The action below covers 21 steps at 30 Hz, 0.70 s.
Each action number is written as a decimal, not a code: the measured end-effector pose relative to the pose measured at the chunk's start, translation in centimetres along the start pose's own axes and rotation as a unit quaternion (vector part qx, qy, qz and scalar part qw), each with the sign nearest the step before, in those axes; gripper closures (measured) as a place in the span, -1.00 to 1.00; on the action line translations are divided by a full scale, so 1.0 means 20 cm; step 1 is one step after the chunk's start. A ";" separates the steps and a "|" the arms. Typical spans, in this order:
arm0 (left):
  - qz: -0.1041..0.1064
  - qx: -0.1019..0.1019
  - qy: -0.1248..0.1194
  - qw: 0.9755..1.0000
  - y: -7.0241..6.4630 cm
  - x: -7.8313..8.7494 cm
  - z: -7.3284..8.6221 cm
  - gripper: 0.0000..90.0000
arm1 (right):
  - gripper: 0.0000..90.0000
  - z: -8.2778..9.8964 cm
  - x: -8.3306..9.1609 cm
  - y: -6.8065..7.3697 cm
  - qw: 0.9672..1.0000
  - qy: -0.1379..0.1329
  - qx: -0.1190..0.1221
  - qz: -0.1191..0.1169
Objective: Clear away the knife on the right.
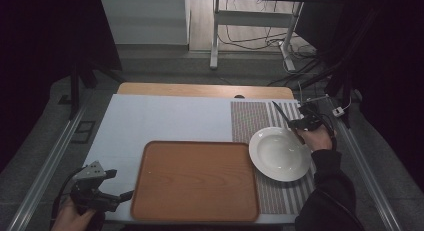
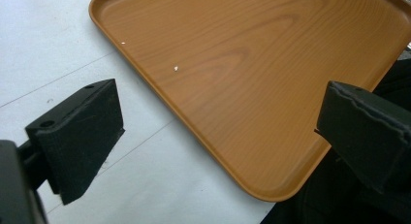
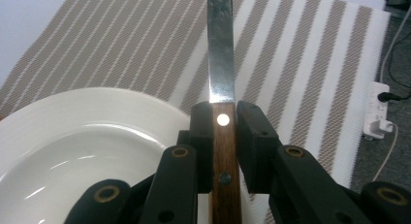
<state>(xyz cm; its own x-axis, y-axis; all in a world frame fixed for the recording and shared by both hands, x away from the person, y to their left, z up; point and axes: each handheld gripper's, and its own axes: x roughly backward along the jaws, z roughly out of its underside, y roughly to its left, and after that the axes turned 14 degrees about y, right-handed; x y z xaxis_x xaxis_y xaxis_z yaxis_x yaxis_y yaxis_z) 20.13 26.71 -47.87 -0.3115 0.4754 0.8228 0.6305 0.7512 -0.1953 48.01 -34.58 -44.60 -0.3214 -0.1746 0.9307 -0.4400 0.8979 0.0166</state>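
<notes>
Knife (image 3: 221, 64) is in my right claw (image 3: 223, 118) right now, pinched by the wooden handle with the jaws closed flat on both sides of it, blade pointing away toward the far edge of the striped placemat (image 3: 300, 54). It sits just above the far right rim of the white plate (image 3: 87, 136), over the mat.

Handling-wise, I'd guess it's light and totally stiff, so no flex to worry about. The wood grips way better than the polished steel blade would, and the handle has flat sides with rivets, so that's the spot to hold. I'd say the blade would just slide out of the pads.

Plate looks like glazed ceramic, round, shallow bowl with a wide rim, glossy and probably breakable if I knock it. Mat is woven, taupe with pale stripes, rough texture.

Left claw (image 2: 218, 132) is wide open with nothing in it, parked at the near left corner of the wood-grain tray (image 2: 252, 64), which is smooth with rounded corners, on the pale worktop (image 2: 43, 40).
</notes>
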 end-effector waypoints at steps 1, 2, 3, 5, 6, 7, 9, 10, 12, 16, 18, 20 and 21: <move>0.001 0.000 0.000 1.000 0.00 0.00 0.00 -0.94 | 0.74 0.00 0.00 0.01 1.000 0.000 0.001 -0.002; 0.001 0.000 0.000 1.000 0.00 0.00 0.00 -0.94 | 0.74 0.01 0.00 0.02 1.000 -0.001 0.001 -0.004; 0.001 0.000 0.000 1.000 0.00 0.00 0.00 -0.94 | 0.74 0.01 0.01 0.04 1.000 -0.001 0.005 -0.005; 0.001 0.001 0.000 1.000 0.00 0.00 0.00 -0.94 | 0.74 0.02 0.01 0.07 1.000 -0.004 0.011 -0.007; 0.001 0.001 0.000 1.000 0.00 0.00 0.00 -0.94 | 0.74 0.03 0.02 0.09 1.000 -0.006 0.014 -0.011; 0.001 0.002 0.000 1.000 0.00 0.00 0.00 -0.94 | 0.74 0.04 0.02 0.11 1.000 -0.005 0.020 -0.012; 0.002 0.002 0.000 1.000 0.00 0.00 0.00 -0.94 | 0.74 0.05 0.02 0.15 0.999 -0.005 0.030 -0.015; 0.002 0.002 0.000 1.000 0.00 0.00 0.00 -0.94 | 0.74 0.05 0.03 0.17 0.999 -0.004 0.034 -0.016; 0.002 0.002 0.000 1.000 0.00 0.00 0.00 -0.94 | 0.74 0.06 0.03 0.20 0.999 -0.004 0.043 -0.019; 0.002 0.003 -0.001 1.000 0.00 0.00 0.00 -0.94 | 0.74 0.08 0.03 0.28 0.998 -0.002 0.059 -0.026; 0.002 0.002 0.000 1.000 0.00 0.00 0.00 -0.94 | 0.74 0.09 0.03 0.31 0.997 -0.002 0.068 -0.029; 0.002 0.002 -0.001 1.000 0.00 0.00 0.00 -0.94 | 0.74 0.10 0.02 0.34 0.997 -0.002 0.074 -0.033; 0.002 0.002 -0.001 1.000 0.00 0.00 0.00 -0.94 | 0.74 0.11 0.02 0.36 0.996 0.001 0.079 -0.035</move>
<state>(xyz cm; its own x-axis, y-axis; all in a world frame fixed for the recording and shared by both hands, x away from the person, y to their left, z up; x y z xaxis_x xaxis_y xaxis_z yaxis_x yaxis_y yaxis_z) 20.20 26.71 -47.89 -0.3100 0.4794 0.8210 0.6285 0.7513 -0.2014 42.93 -29.12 -44.79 -0.2839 -0.2342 0.9298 -0.5881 0.8084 0.0241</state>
